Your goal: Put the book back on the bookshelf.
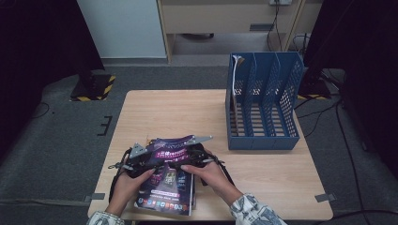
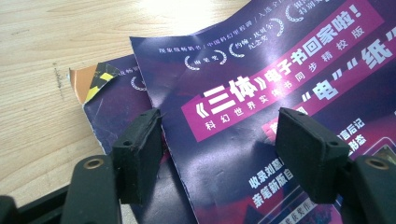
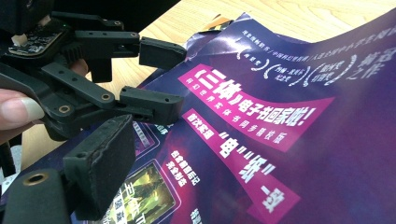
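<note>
At the table's near edge a small stack of magazines (image 1: 165,190) lies flat on the pale wood-grain table (image 1: 155,112), and both grippers work on the top magazine (image 2: 261,93), whose far end arches up off the one beneath. It is thin and glossy, a dark purple cover with magenta bands and white print, and it creases softly where it bends.

The left gripper (image 1: 136,161) stands at that cover's left edge with its jaws spread. In the left gripper view one blocky black pad (image 2: 140,154) sits right at the paper's edge and the other rests over the printed face, neither visibly pressing, likely poised to pinch the edge so that the copy can be peeled off the stack.

To the right, the right gripper (image 1: 199,157) lies close against the left one over the same cover. In its own view one matte, rubbery pad (image 3: 100,163) rises by the raised sheet; the other cannot be seen, so whether it pinches the paper cannot be told.

Farther right stands a blue perforated plastic file rack (image 1: 263,101) with upright dividers, probably where the magazine is bound.
</note>
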`<state>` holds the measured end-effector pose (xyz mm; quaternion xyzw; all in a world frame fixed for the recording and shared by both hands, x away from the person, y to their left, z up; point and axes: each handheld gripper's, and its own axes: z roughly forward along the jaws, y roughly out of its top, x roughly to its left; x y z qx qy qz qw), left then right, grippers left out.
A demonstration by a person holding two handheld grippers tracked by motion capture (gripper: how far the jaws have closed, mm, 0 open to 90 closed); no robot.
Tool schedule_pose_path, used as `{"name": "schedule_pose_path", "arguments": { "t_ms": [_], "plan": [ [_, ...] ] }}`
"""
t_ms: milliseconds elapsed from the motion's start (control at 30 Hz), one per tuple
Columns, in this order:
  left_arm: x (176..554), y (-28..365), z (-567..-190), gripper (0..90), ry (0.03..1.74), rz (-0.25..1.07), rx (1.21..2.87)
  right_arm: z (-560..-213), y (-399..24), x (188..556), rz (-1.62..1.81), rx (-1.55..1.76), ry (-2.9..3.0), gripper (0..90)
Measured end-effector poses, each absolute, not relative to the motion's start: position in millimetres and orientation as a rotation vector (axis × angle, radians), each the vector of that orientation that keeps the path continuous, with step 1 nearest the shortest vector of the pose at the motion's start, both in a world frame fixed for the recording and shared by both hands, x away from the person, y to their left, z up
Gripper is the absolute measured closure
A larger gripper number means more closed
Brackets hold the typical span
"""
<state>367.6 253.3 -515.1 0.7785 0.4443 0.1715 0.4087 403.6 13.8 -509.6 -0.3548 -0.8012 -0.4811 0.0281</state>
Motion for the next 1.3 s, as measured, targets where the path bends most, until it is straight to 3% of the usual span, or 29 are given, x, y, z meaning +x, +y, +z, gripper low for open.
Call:
{"name": "schedule_pose_path", "arguments": {
  "t_ms": [100, 433, 600, 867, 1300],
  "plan": [
    [367.7, 252.7, -515.3, 29.5, 1.114, 0.427, 1.964, -510.0, 13.5, 403.7, -1.489, -1.116, -2.475, 19.6],
    [369.7, 257.0, -513.6, 24.4, 1.130, 0.381, 1.936, -503.3, 5.5, 405.9, -1.628, -1.200, -2.404, 55.9],
    [369.7, 257.2, -510.1, 23.8, 1.119, 0.383, 1.903, -496.1, -1.2, 407.5, -1.712, -1.191, -2.387, 67.5],
    [368.9, 256.0, -506.4, 21.3, 1.097, 0.386, 1.885, -475.2, -11.3, 407.0, -1.832, -1.127, -2.451, 75.6],
    [369.6, 252.3, -507.6, 19.9, 1.064, 0.321, 1.872, -452.4, -19.4, 402.8, -2.012, -1.028, -2.560, 77.5]
  ]
}}
